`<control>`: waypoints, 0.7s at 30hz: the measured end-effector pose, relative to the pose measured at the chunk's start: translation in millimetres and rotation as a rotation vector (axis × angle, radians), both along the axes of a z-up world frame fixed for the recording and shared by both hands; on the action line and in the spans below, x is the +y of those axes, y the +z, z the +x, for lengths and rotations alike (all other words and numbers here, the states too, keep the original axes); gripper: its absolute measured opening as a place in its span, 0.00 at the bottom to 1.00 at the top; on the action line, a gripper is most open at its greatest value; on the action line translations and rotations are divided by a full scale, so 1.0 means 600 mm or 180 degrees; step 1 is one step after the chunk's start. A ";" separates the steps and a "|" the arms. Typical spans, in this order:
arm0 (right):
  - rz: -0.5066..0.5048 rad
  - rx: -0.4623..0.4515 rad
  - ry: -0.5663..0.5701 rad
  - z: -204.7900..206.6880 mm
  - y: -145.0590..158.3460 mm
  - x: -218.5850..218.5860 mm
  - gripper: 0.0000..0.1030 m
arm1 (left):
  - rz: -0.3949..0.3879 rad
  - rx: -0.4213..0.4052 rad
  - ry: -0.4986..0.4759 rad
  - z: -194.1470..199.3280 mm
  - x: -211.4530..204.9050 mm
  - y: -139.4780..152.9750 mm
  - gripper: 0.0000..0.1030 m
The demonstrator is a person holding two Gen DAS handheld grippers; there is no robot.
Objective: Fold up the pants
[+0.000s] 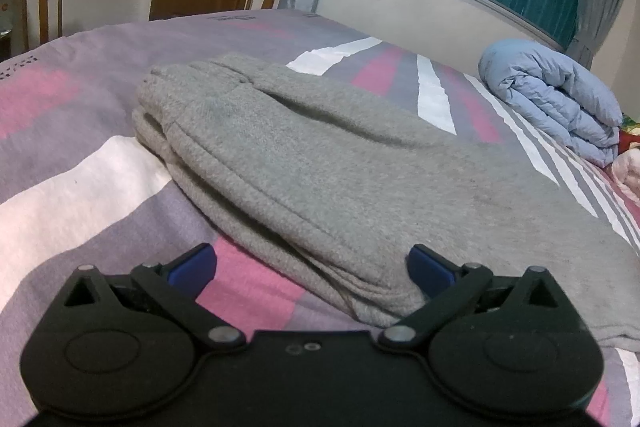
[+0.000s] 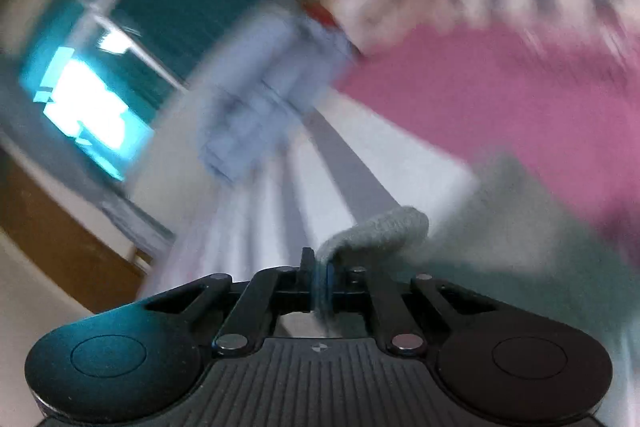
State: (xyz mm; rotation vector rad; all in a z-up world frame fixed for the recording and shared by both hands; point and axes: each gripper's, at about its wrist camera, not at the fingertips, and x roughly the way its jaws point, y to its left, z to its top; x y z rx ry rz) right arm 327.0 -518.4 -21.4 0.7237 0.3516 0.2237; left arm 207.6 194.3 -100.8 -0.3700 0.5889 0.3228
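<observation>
Wide apart, the left tool's point(image 1: 312, 269) blue pads straddle the near hem of the grey pants point(image 1: 320, 163), holding nothing. Pants lie folded in thick layers on the striped bed point(image 1: 80, 163), running toward 11 o'clock, bare sheet at 9. A blue quilt point(image 1: 560, 99) sits at 2. The right tool point(image 2: 320, 281) is clamped on a pants edge point(image 2: 376, 231); its view is blurred.
</observation>
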 end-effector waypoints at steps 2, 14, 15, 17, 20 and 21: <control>-0.0113 -0.0377 -0.0078 -0.049 0.036 -0.004 0.05 | -0.0019 -0.0013 -0.0010 -0.001 0.002 -0.001 0.94; 0.0821 0.0927 -0.0625 -0.105 -0.175 -0.095 0.07 | -0.0020 -0.0019 -0.0022 -0.004 0.003 -0.001 0.94; 0.0768 0.0922 -0.0643 -0.103 -0.171 -0.092 0.10 | -0.0019 -0.0018 -0.0018 -0.003 0.002 -0.001 0.94; 0.0631 0.0991 -0.0640 -0.097 -0.164 -0.091 0.10 | -0.0011 -0.0015 -0.0013 -0.003 0.001 0.000 0.94; 0.0307 0.0645 -0.0598 -0.097 -0.108 -0.078 0.05 | -0.0014 -0.0016 -0.0020 -0.004 0.000 0.001 0.94; 0.0298 0.0543 -0.0612 -0.108 -0.096 -0.074 0.05 | -0.0016 -0.0016 -0.0023 -0.004 0.001 0.001 0.94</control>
